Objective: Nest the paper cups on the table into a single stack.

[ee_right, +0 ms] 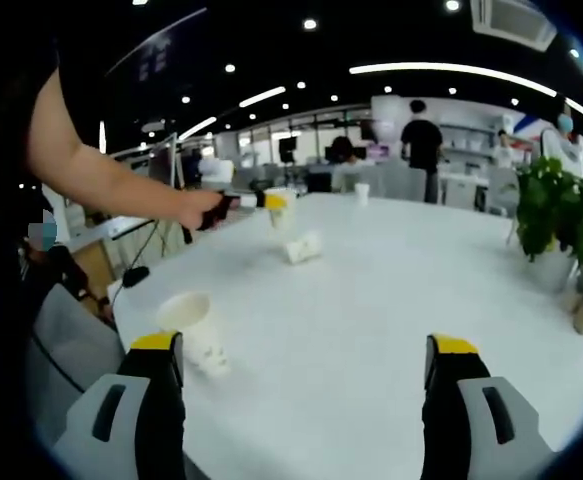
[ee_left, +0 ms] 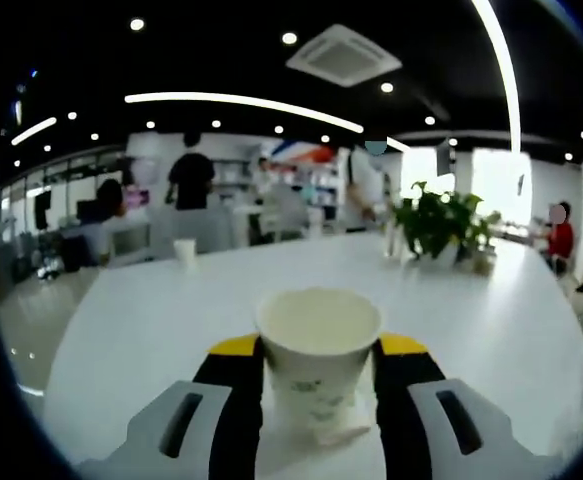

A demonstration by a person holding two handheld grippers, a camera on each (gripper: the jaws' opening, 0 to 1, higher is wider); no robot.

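1. A large white surface (ee_left: pixel 131 320) stretched across an open office with a dark ceiling, round spot lights and long curved light strips (ee_left: pixel 241 103).
2. In the left gripper view, people stood and sat at desks beyond the far edge, and a square ceiling vent (ee_left: pixel 343 55) hung overhead.
3. A leafy green potted plant (ee_left: pixel 439 222) stood on the far right part of the surface; in the right gripper view the same plant (ee_right: pixel 559 215) sat near the right edge.
4. The left tongs (ee_left: pixel 318 352) pinched an upright paper cup (ee_left: pixel 318 345) between the yellow-tipped jaws, its open mouth facing up.
5. A second small cup (ee_left: pixel 185 250) stood well apart, near the far left edge of the surface.
6. In the right gripper view, the right tongs (ee_right: pixel 306 360) were spread wide with nothing between the jaws.
7. A cup (ee_right: pixel 193 332) stood upright on the surface just beside the left jaw of those tongs, apart from it.
8. Farther off, another cup (ee_right: pixel 303 247) lay on its side near the middle of the surface.
9. A person's bare arm (ee_right: pixel 101 175) reached in from the left, holding the other gripper with its cup (ee_right: pixel 279 208) above the surface, near the lying cup.
10. One more cup (ee_right: pixel 362 191) stood near the far edge.
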